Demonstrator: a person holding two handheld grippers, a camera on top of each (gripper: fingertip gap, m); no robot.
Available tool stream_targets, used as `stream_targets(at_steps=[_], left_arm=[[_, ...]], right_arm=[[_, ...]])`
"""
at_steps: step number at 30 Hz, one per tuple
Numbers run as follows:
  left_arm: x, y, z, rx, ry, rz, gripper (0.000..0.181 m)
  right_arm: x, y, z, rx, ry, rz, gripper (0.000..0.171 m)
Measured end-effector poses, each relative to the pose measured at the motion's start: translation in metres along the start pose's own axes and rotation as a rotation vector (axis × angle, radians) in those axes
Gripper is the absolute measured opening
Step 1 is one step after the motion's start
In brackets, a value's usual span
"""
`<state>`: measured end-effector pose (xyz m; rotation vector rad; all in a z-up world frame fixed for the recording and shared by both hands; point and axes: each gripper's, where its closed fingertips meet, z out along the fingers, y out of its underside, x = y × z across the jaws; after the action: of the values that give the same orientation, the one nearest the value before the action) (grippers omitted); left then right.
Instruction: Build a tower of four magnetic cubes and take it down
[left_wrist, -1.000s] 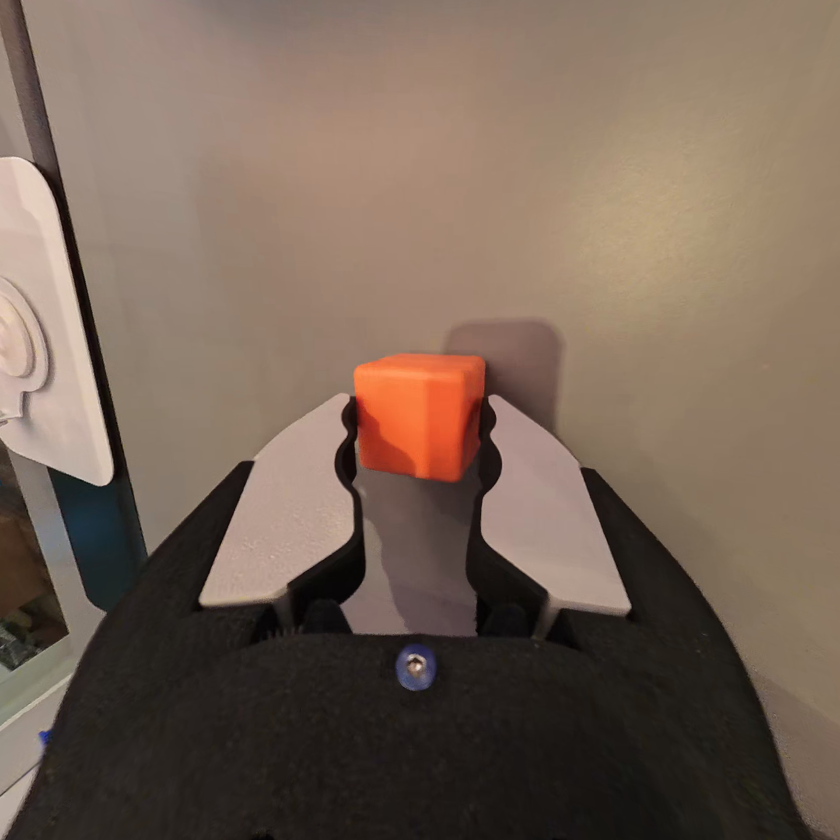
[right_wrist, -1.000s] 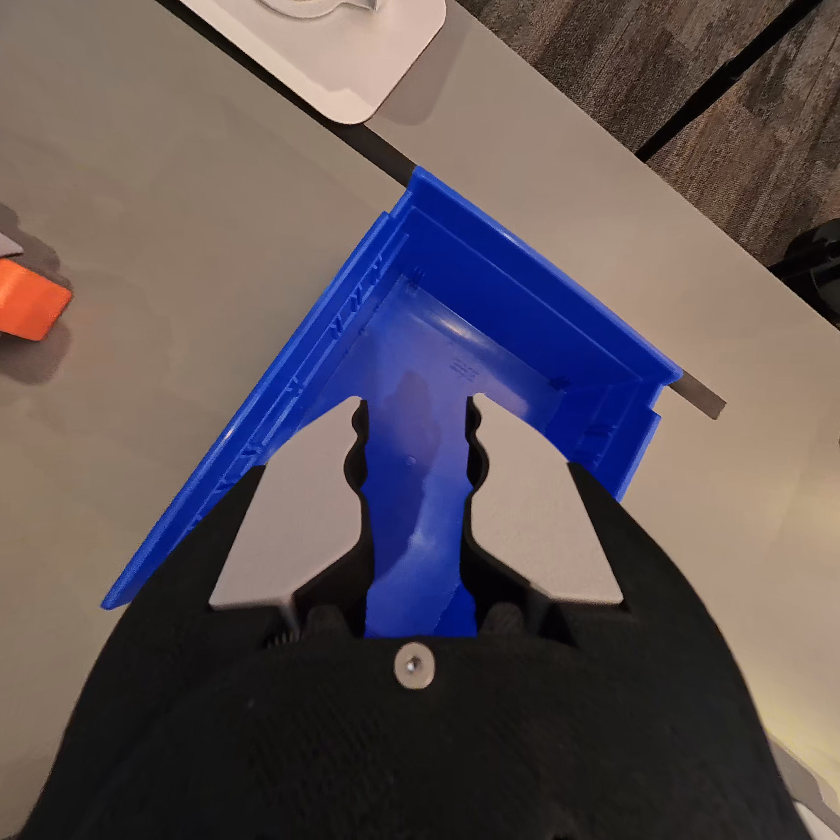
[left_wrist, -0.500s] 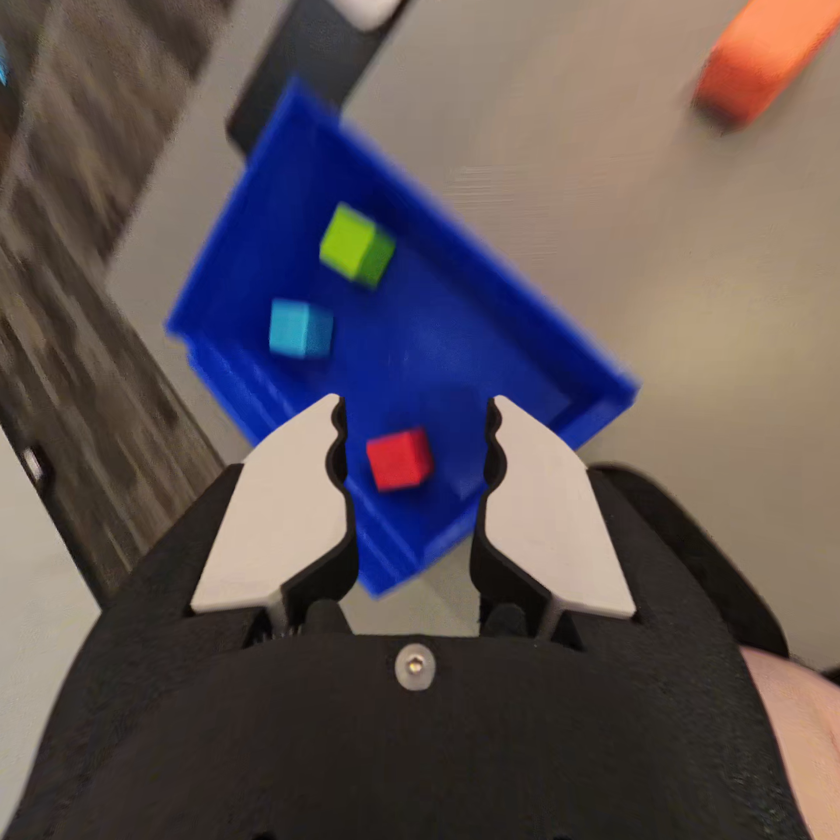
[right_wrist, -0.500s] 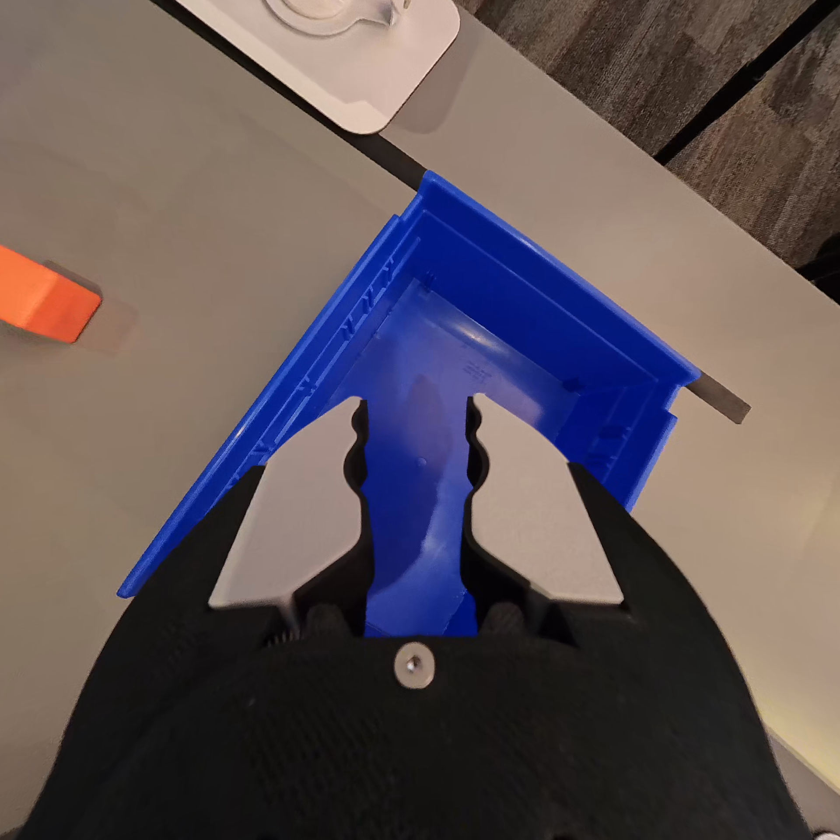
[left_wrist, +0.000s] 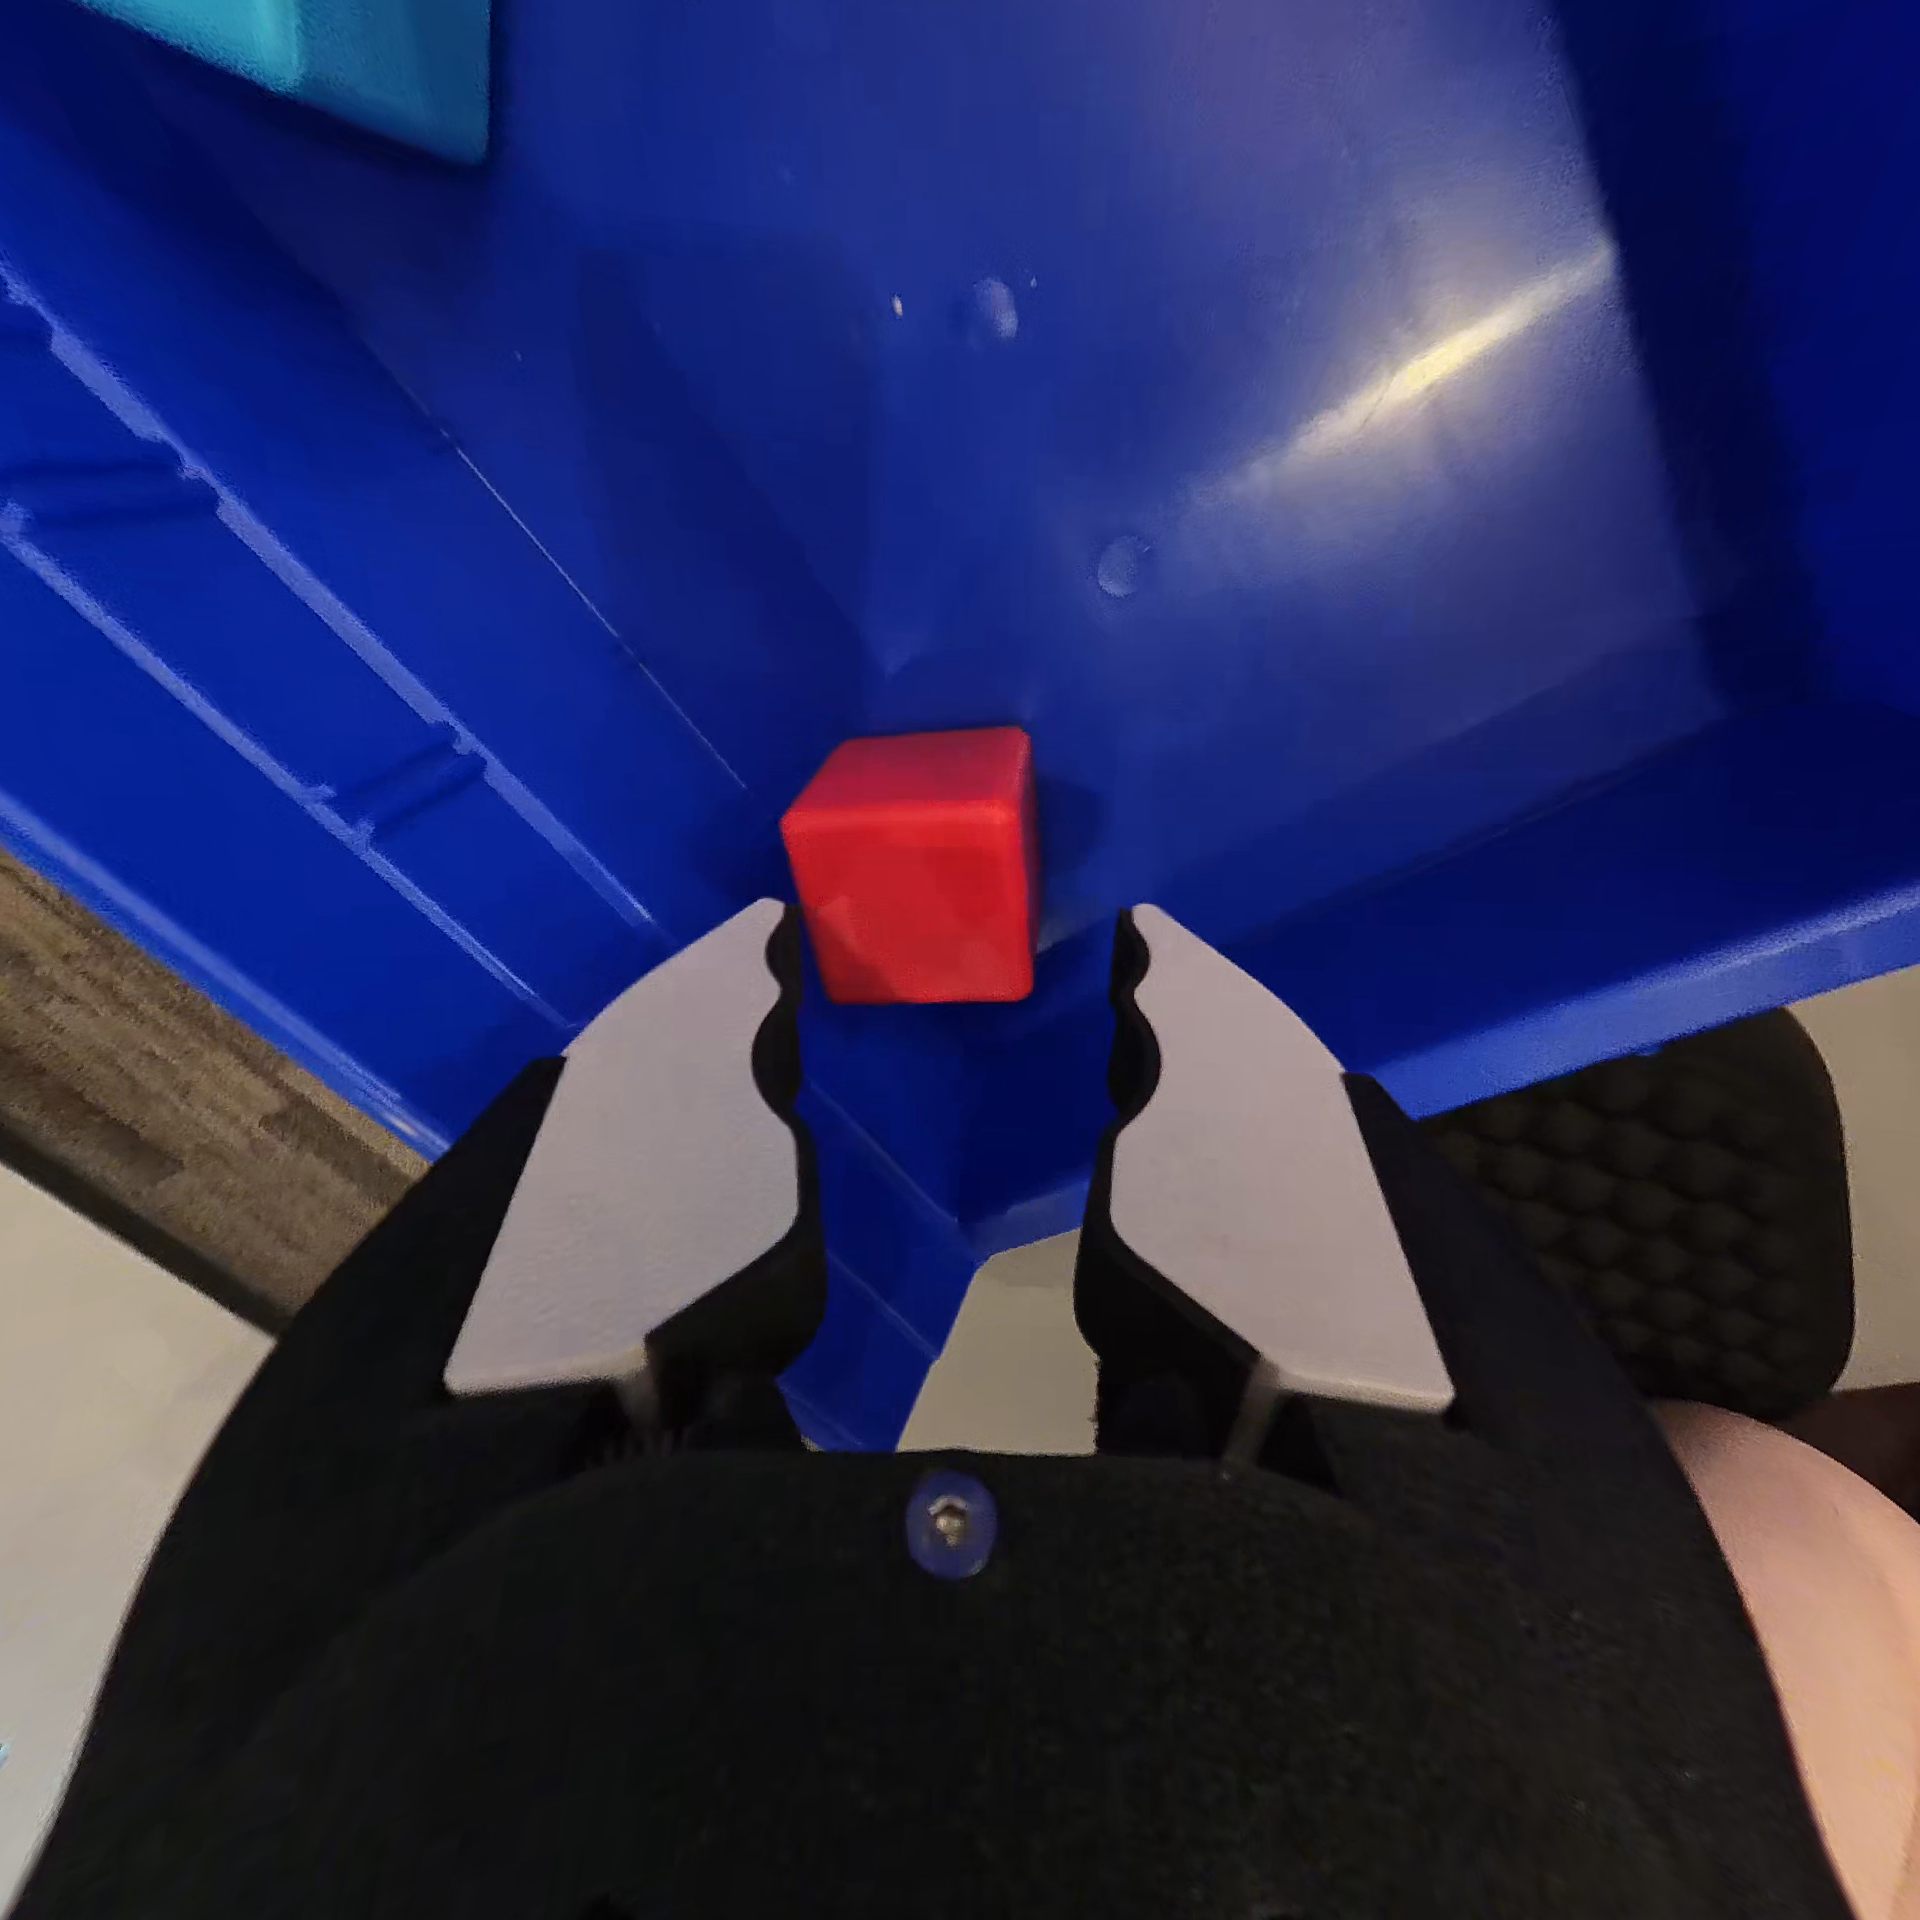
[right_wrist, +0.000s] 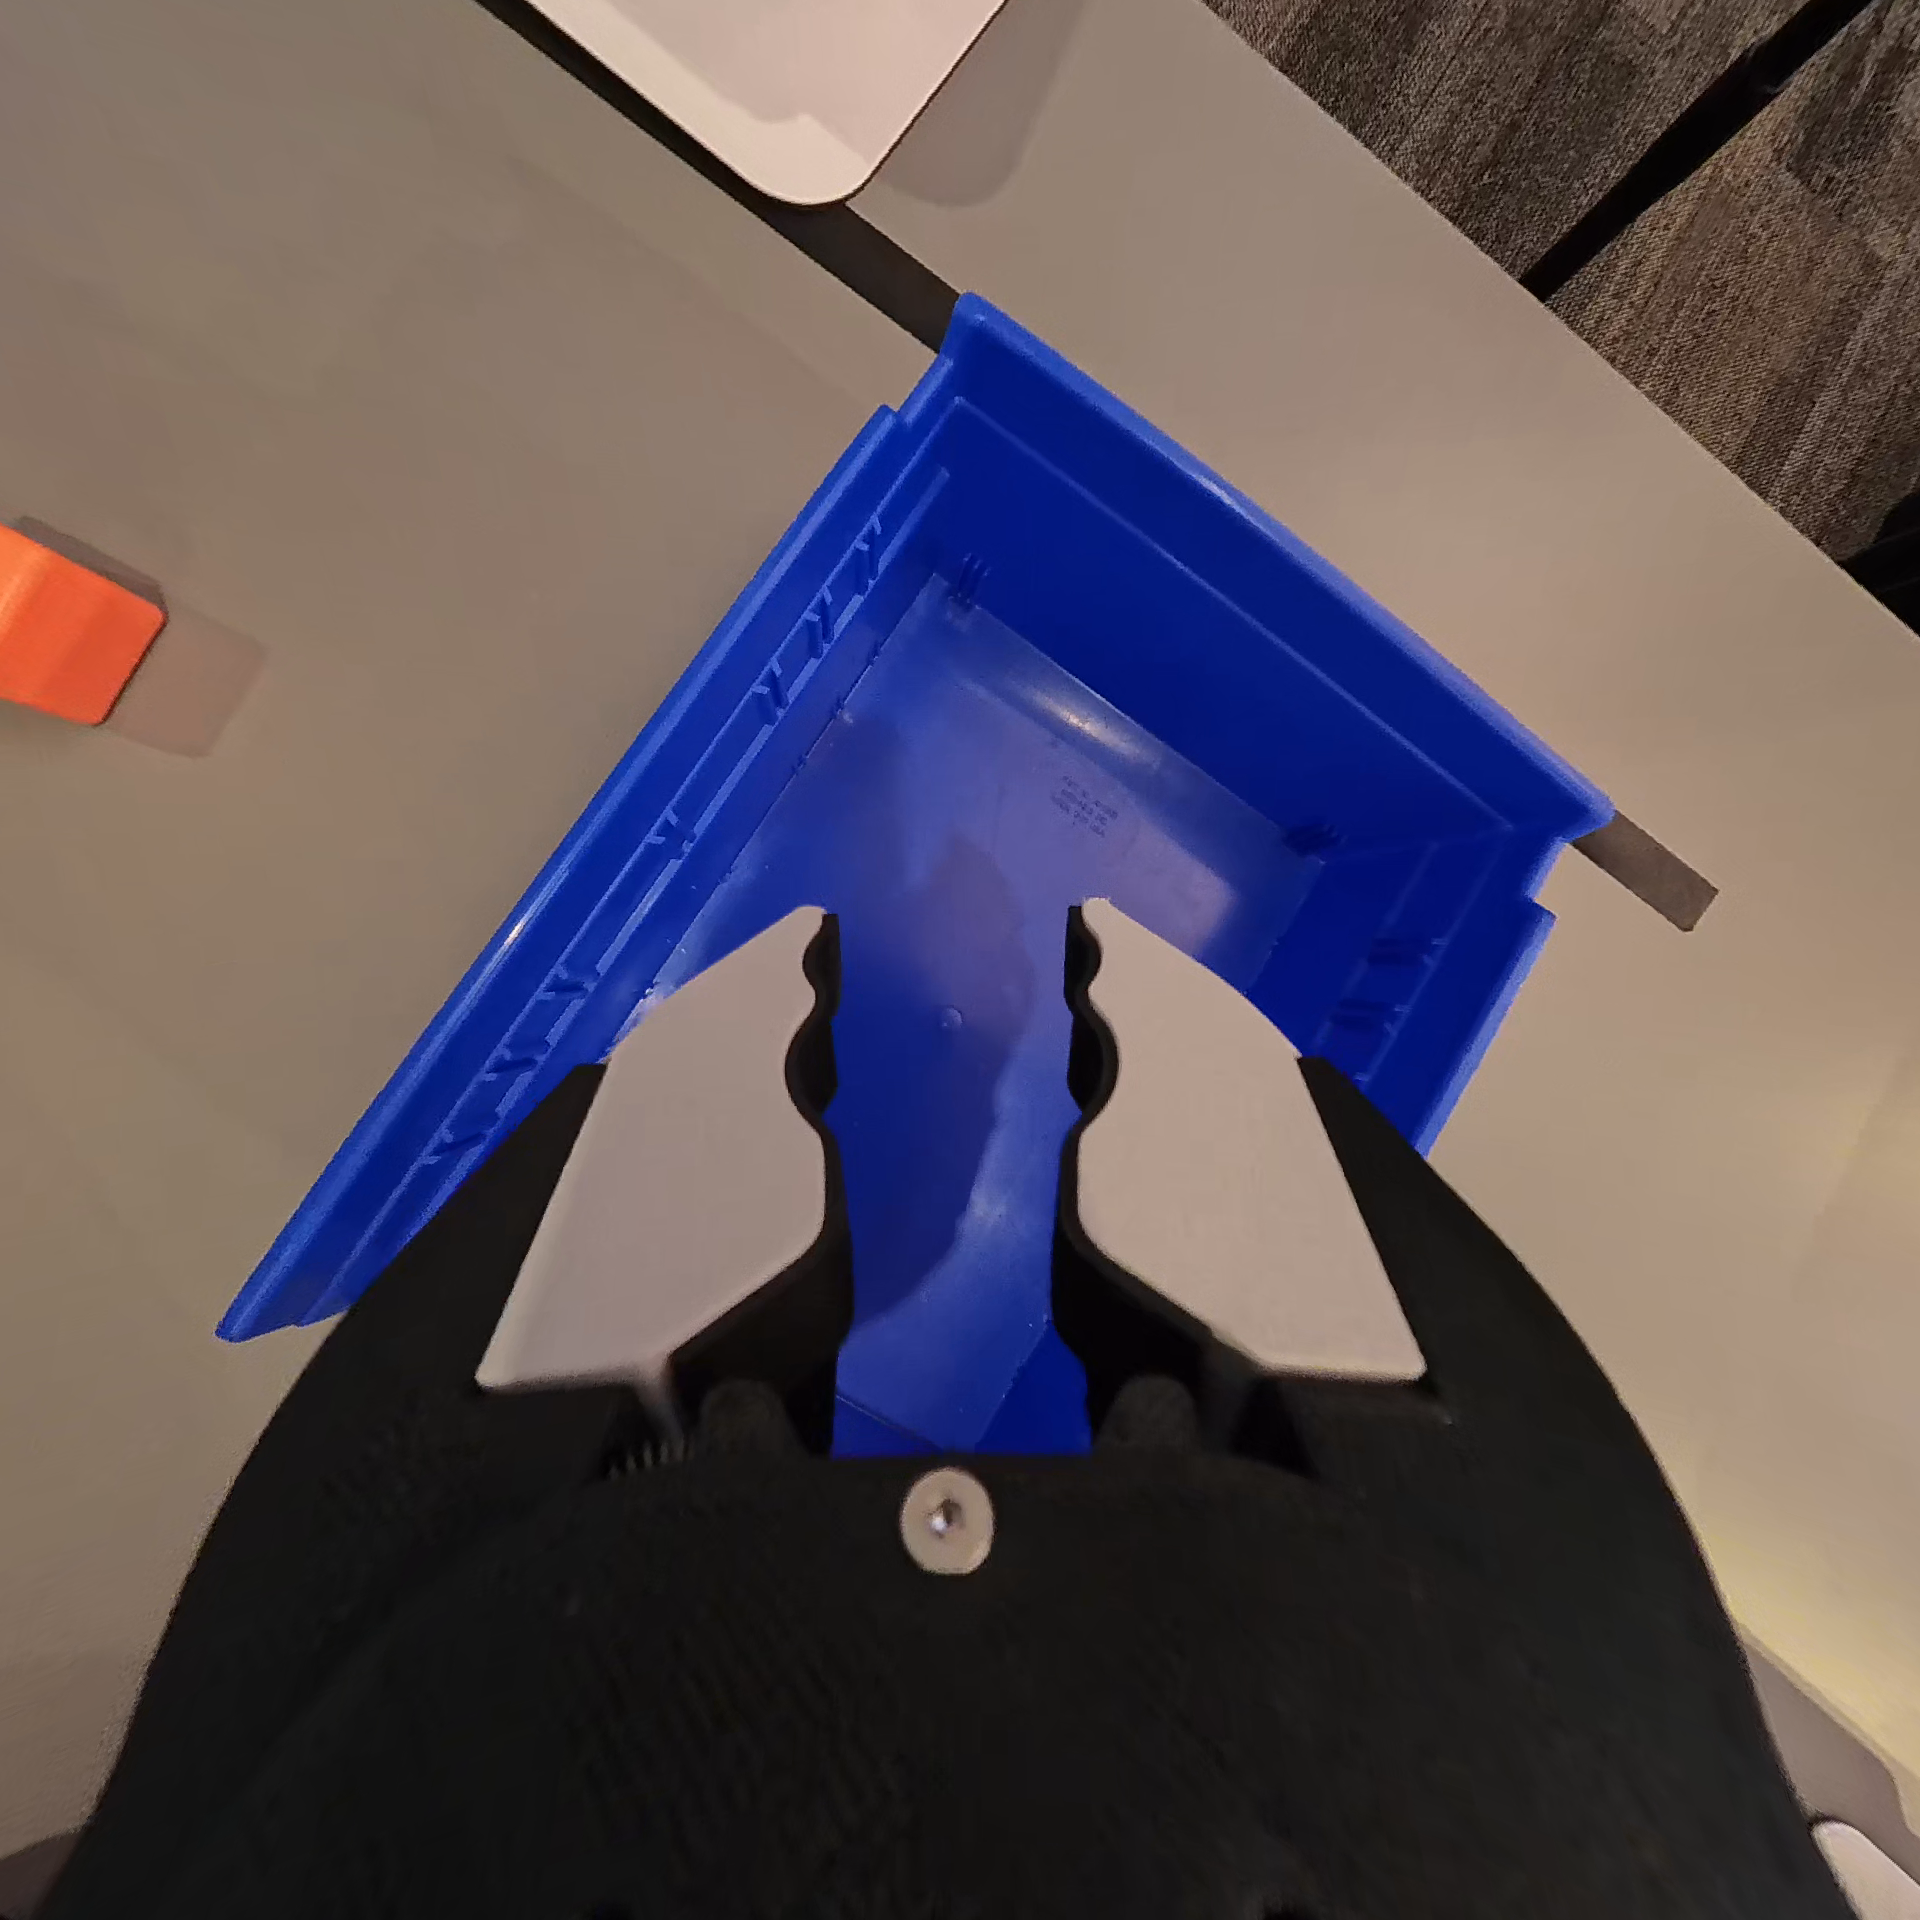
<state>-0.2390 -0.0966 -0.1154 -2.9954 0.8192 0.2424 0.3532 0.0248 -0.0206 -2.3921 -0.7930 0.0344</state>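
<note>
Left gripper is diving into blue bin since half a second ago, jaws apart, closing on red cube. Right gripper is hovering, jaws apart, empty. Orange cube is waiting on table as tower base.

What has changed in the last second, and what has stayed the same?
The left gripper let go of the orange cube, which now sits on the table, swung over to the blue bin and came down with open jaws around the red cube, not yet closed on it. The right gripper stayed open over the bin, pulling back only slightly.
</note>
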Motion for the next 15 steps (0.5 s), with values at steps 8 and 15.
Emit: stream_targets(at_steps=[8, 15], left_arm=[[-0.004, 0.002, 0.011, -0.079, -0.03, -0.021, 0.054], [-0.006, 0.003, 0.015, -0.104, -0.089, 0.064, 0.048]], right_arm=[[-0.002, 0.005, 0.004, -0.029, -0.013, -0.015, 0.044], [-0.004, 0.008, 0.008, -0.055, -0.021, -0.028, 0.043]])
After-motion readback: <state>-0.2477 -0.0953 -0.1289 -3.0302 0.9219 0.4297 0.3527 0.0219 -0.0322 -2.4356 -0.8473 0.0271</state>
